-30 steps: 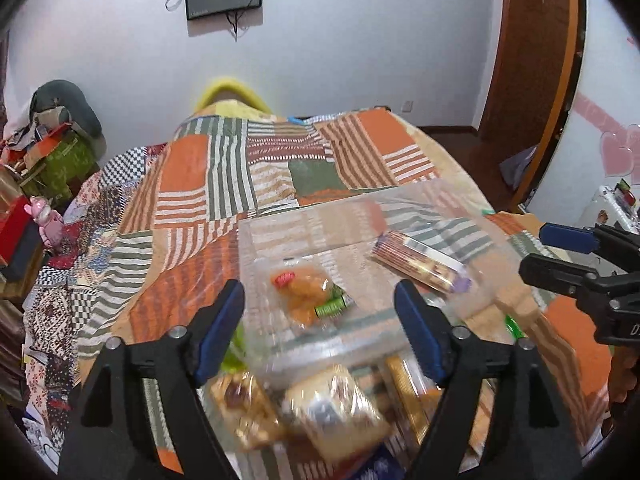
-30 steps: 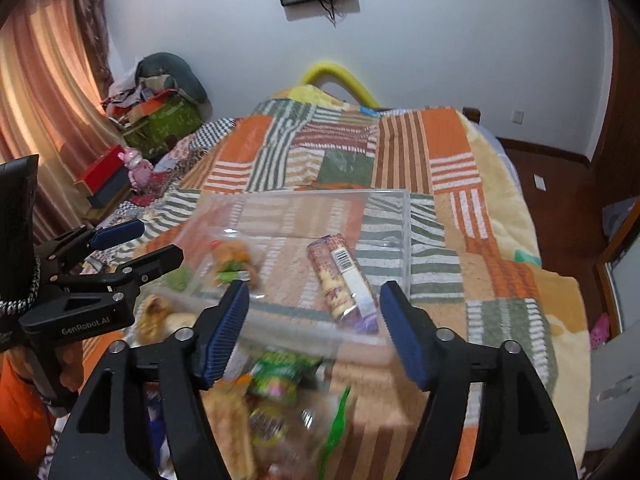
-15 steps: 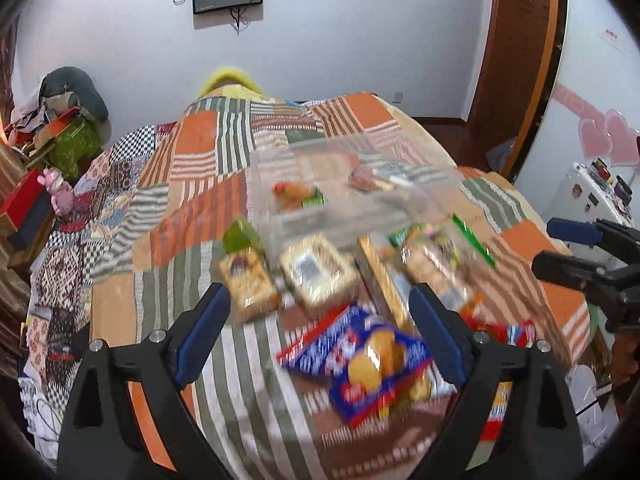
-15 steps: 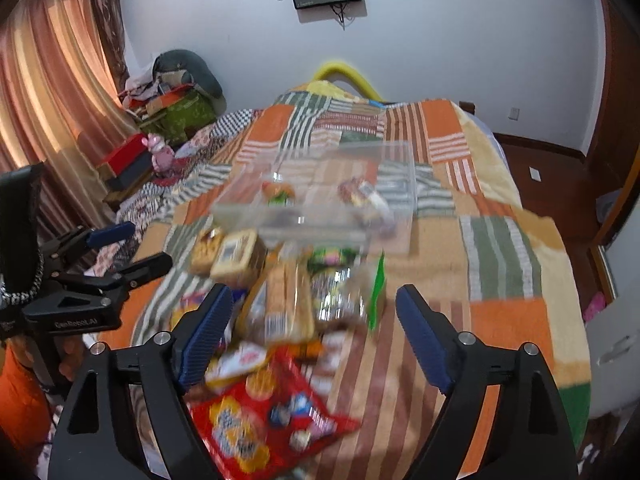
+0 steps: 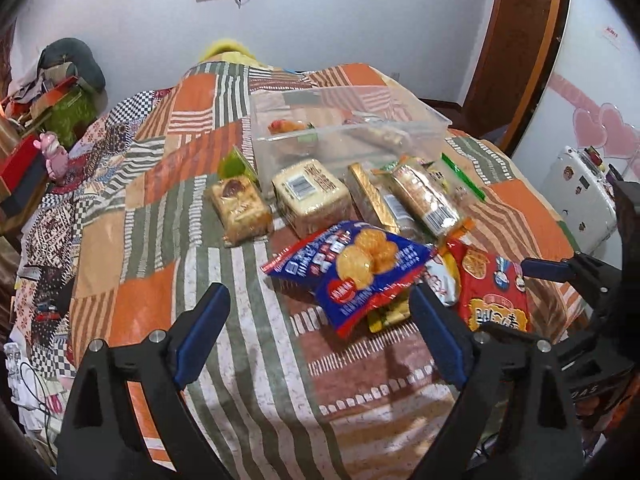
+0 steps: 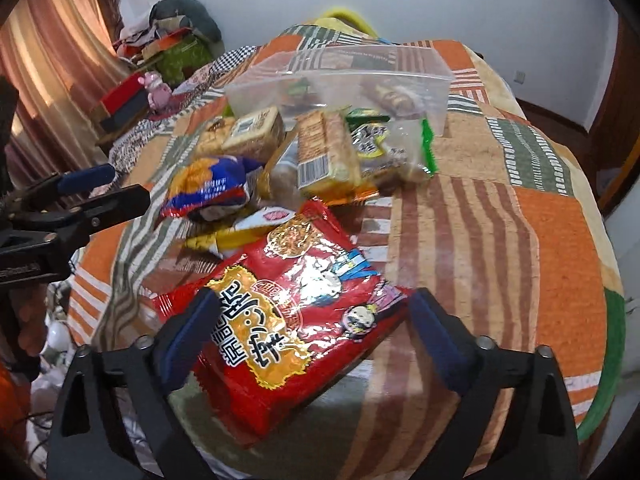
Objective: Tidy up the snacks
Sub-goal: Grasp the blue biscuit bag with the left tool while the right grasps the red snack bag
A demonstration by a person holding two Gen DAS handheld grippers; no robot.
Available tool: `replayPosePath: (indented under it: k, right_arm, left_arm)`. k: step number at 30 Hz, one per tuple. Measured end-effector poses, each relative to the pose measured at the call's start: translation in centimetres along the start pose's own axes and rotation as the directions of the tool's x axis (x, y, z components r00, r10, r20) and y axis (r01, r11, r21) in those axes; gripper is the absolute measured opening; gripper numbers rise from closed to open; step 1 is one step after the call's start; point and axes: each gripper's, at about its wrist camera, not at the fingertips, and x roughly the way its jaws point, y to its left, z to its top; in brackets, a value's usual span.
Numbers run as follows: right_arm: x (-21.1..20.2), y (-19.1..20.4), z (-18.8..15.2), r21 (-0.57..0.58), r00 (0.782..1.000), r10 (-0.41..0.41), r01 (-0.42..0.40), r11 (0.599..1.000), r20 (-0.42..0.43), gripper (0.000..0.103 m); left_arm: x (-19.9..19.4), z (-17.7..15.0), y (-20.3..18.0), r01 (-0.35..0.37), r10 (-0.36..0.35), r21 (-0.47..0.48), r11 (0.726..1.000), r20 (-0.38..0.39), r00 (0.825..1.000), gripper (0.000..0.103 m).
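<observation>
Right wrist: red snack bag's near edge hidden behind fingers.

Left claw spread wide above quilt, blue snack bag just ahead, clear bin beyond

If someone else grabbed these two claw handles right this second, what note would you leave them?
Left claw: open, empty, hovering before the blue snack bag.
Right claw: open, empty, straddling the near end of the red snack bag, not gripping it.
Clear bin sits farther up the quilt.
Done: two snacks already lie in the bin.
Left: the red and blue bags, plus the wrapped cakes and cracker packs piled in front of the bin, all need to go in.
</observation>
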Motion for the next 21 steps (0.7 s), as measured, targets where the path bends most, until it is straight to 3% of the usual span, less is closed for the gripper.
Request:
replayPosePath:
  k: [6,16,21]
  right_arm:
    - [1.7,-1.6,0.1,0.019,1.0,0.017,-0.017,1.0,-0.023,0.101]
    - [1.0,-5.9,1.4,0.023,0.995,-0.099,0.099,0.995,-0.003,0.089]
    - [-0.3,-7.6,1.9,0.092,0.995,-0.098,0.096,0.991,0.02,0.087]
  left_arm:
    - [1.3,-0.3,-0.4,0.005,-0.005,0.005,1.0,-0.029,1.0,0.092]
    - [2.9,2.6,-1.1,0.018,-0.018,-0.028,0.999,0.002,1.0,0.093]
    - [5.7,3.2,-0.8,-0.02,0.018,-0.065,0.998,-0.038,0.999,0.094]
